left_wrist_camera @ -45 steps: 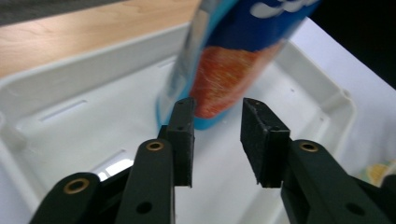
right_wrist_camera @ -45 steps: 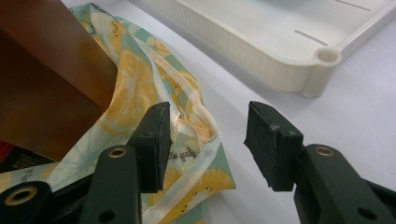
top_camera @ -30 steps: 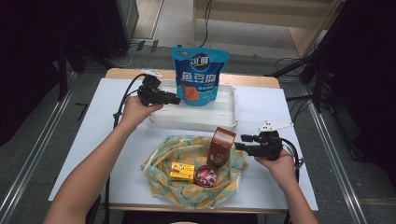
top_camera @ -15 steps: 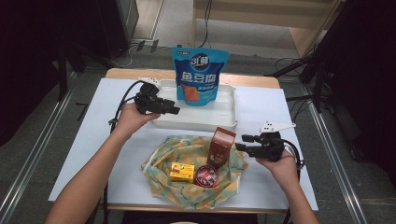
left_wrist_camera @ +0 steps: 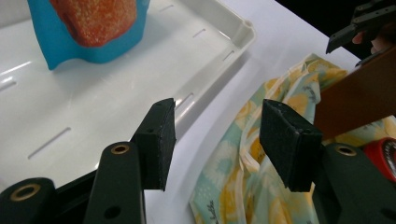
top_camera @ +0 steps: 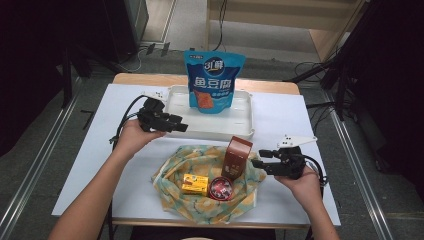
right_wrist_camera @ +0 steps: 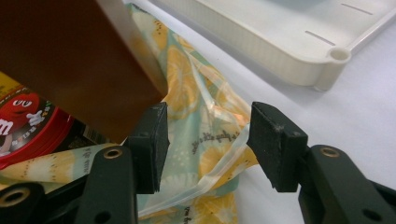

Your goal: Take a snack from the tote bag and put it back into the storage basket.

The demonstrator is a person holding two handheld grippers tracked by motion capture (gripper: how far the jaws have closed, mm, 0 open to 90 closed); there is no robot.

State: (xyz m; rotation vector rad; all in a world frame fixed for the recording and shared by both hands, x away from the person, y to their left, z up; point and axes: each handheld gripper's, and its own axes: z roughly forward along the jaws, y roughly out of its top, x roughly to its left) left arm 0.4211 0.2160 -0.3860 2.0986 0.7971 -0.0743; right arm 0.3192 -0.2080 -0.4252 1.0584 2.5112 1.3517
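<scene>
The yellow-and-green lemon-print cloth bag (top_camera: 210, 182) lay spread on the white table (top_camera: 85, 165), just in front of the shallow white plastic tray (top_camera: 245, 107). On the bag stood a tall brown carton (top_camera: 236, 156), upright near the bag's right edge. A small yellow box (top_camera: 195, 184) and a round red candy tin (top_camera: 220, 188) lay side by side on the bag in front of the carton, close together; whether they touched I could not tell. Beyond the bag, a blue stand-up snack pouch (top_camera: 214, 80) stood upright in the tray's far half.

The left gripper (top_camera: 181, 126) hung to the left of the bag's far corner, over the near-left rim of the tray. Its jaws had just been opening and stood wide apart with nothing between them; in the left gripper view they framed the tray's rim (left_wrist_camera: 205, 88) and a fold of the bag (left_wrist_camera: 243, 172) below.

The right gripper (top_camera: 257, 163) sat level at the bag's right edge, its tips just beside the brown carton. In the right gripper view its jaws were apart, and the crumpled edge of the bag (right_wrist_camera: 205, 154) lay in the gap between them without the pads (right_wrist_camera: 275, 140) pressing on it. The carton (right_wrist_camera: 79, 60) loomed just above one pad (right_wrist_camera: 152, 140); whether it touched I could not tell.
</scene>
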